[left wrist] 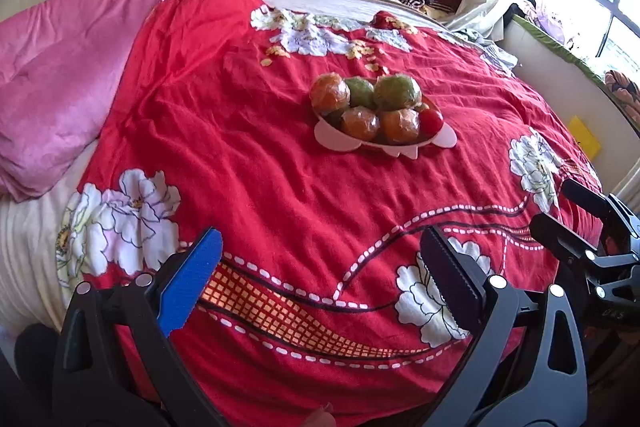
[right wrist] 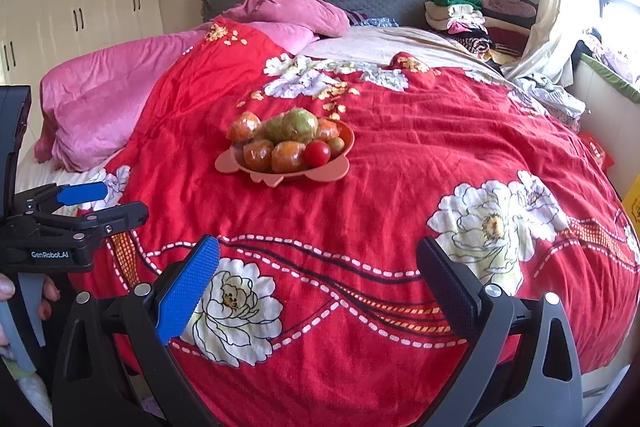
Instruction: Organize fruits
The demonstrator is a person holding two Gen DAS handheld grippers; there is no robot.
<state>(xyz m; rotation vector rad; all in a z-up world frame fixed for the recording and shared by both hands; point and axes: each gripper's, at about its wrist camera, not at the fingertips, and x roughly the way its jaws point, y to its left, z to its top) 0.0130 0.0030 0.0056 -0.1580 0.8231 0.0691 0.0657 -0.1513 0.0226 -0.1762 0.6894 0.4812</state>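
Heaped in a pink plate [left wrist: 404, 147] on the red bedspread [left wrist: 280, 187], the fruits [left wrist: 380, 107] lie well ahead of the left tool [left wrist: 320, 263] and right tool [right wrist: 318, 267], both wide open, empty, seemingly poised to reach.

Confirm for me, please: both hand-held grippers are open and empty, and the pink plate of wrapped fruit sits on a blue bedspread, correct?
Not quite: the bedspread is red with white flowers, not blue, as the right wrist view shows. The rest holds: the left hand-held gripper and right hand-held gripper are open and empty, and the pink plate holds wrapped fruit.
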